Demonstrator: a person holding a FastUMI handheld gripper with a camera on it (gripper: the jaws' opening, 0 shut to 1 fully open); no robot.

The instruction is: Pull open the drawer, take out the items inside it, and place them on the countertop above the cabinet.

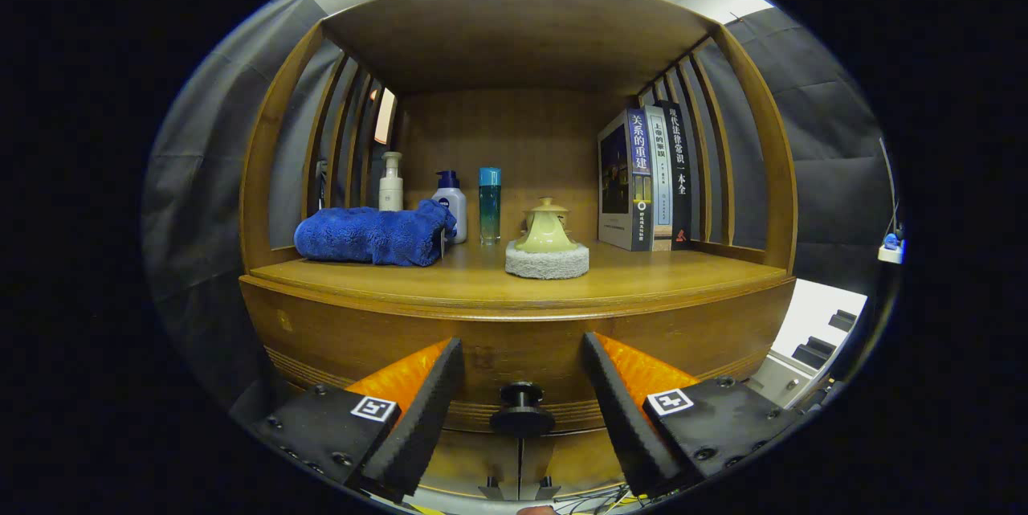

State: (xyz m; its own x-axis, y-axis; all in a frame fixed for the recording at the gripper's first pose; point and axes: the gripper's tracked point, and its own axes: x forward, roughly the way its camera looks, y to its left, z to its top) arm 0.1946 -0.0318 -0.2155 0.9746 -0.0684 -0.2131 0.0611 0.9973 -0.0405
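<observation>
Wooden cabinet front (361, 338) faces us, and our gripper (522, 410) hangs before it with its fingers spread wide, holding nothing. The knob (522, 410) of the drawer (514, 354) sits between the fingers, clear of both. The drawer looks shut, its front flush with the cabinet, so we cannot see what lies inside.

On the countertop (658, 278) above, a blue towel (373, 235) lies near the left edge, and a scrubber (547, 251) on its pad stands close to the front edge, about the middle. Three bottles (450, 202) stand along the back and books (646, 181) lean at the right side.

We judge that this fits two stages. Either we are lining up on the knob to pull the drawer open, or the towel and scrubber came out of the drawer and it has been pushed to again. The frame does not settle which.

If it is the pull, the fingers must close squarely on the knob's neck, then draw straight back towards us without twisting, since a small round knob slips easily from a slanted grip.
</observation>
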